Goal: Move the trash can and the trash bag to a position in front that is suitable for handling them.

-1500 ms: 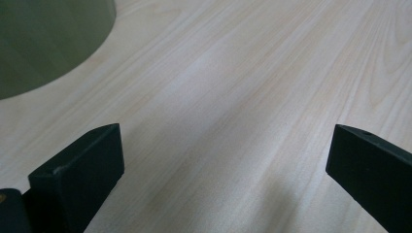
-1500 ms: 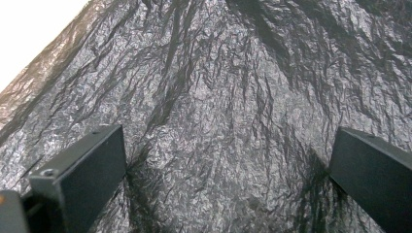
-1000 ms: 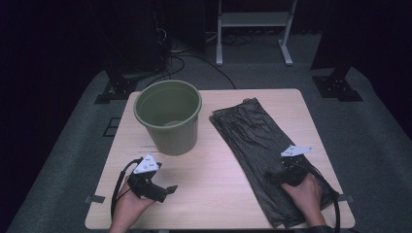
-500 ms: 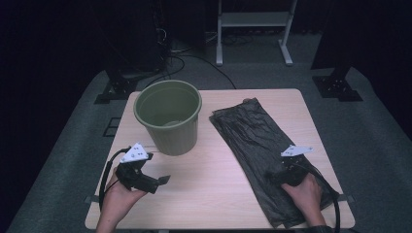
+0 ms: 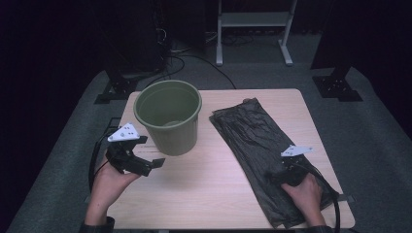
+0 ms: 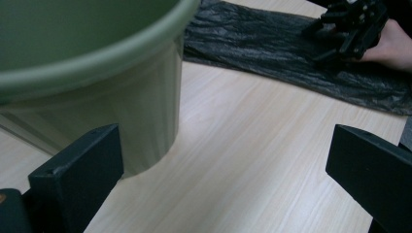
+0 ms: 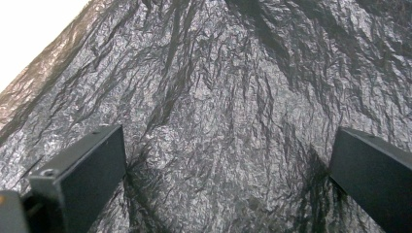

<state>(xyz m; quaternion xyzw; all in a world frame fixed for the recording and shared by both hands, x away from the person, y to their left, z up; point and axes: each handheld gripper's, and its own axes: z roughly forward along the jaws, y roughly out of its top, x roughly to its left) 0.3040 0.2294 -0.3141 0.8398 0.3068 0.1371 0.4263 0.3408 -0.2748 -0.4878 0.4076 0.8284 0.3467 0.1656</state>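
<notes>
A green bucket stands upright on the wooden table, left of centre. A black plastic bag lies flat and crinkled along the table's right side. My left gripper hovers open just left of the bucket's base, jaws wide, with the bucket's wall close in front. My right gripper rests open on the near part of the bag, and the bag's surface lies between its spread jaws. The right gripper also shows far off in the left gripper view.
Dark floor surrounds the table. A white metal stand and black equipment with cables stand behind it. Bare tabletop lies between the bucket and the bag and along the front edge.
My left gripper has moved left and away from me, up alongside the bucket's base. The right gripper has stayed on the bag.
</notes>
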